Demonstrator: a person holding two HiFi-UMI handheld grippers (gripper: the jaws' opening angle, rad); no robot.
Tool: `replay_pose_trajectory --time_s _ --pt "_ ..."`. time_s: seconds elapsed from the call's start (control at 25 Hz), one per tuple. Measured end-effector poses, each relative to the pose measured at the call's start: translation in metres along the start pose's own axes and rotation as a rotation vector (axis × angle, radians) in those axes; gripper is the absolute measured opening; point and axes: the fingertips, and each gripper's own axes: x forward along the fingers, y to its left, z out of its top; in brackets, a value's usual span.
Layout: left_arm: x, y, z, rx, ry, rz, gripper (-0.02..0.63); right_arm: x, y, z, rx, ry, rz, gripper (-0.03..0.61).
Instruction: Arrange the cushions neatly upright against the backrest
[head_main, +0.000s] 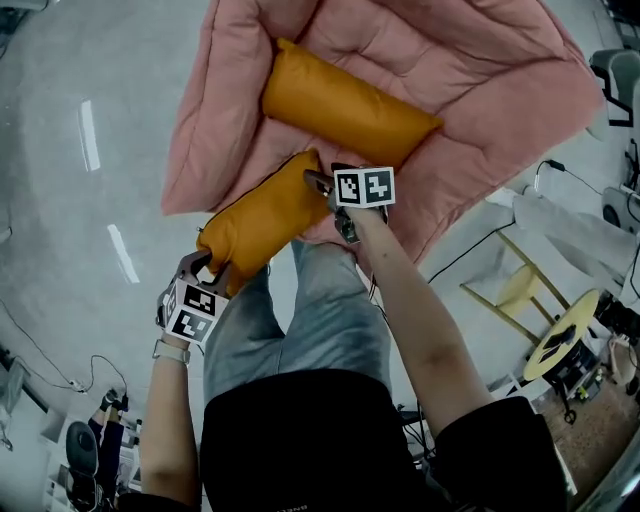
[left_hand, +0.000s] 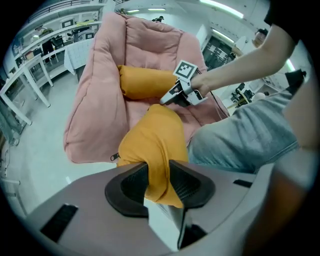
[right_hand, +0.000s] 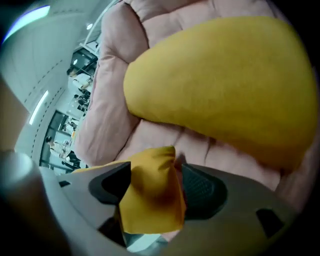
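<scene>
The left gripper (left_hand: 159, 182) is seen clamped on a pinched corner of the near orange cushion (head_main: 262, 215), its pads pressed into the fabric from both sides. The right gripper (right_hand: 152, 187) is closed, with its jaws set wider, on the bunched opposite corner of the same cushion. The cushion is held slanted between the two tools over the front edge of a quilted pink lounger (head_main: 480, 60), just ahead of the person's knee (head_main: 320, 290). A second orange cushion (head_main: 345, 105) is laid on its side across the seat, at the foot of the backrest (left_hand: 150, 45), just beyond the first. Grey floor (head_main: 60, 200) is seen around the lounger.
</scene>
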Motion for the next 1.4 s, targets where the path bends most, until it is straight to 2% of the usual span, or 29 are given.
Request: replay_pose_trajectory --time_s 0.16,0.28,0.4,0.6,0.72,0.84,1.12,1.4 --pt "0.004 0.005 -0.007 0.008 -0.001 -0.023 0.132 0.017 -0.001 -0.012 0.151 -0.008 0.053 0.318" --pt "0.010 0.009 -0.011 0.031 0.015 -0.038 0.132 0.024 0.001 -0.017 0.216 -0.035 0.082 0.306" --pt "0.013 0.013 -0.016 0.062 0.029 -0.044 0.132 0.025 0.006 -0.024 0.218 -0.056 0.084 0.263" --pt "0.013 0.014 -0.015 0.075 0.021 -0.051 0.130 0.015 0.010 -0.026 0.162 -0.080 0.060 0.185" --pt "0.005 0.013 -0.005 0.105 0.001 -0.056 0.129 -0.001 0.011 -0.021 0.168 -0.122 0.057 0.172" --pt "-0.011 0.018 0.008 0.168 -0.018 -0.056 0.129 -0.024 0.019 -0.010 0.191 -0.191 0.055 0.172" --pt "-0.043 0.022 0.073 0.346 -0.098 -0.056 0.129 -0.117 0.020 0.018 0.237 -0.422 -0.004 0.172" --pt "-0.064 0.039 0.171 0.511 -0.205 -0.004 0.129 -0.216 0.015 0.049 0.303 -0.683 -0.117 0.169"
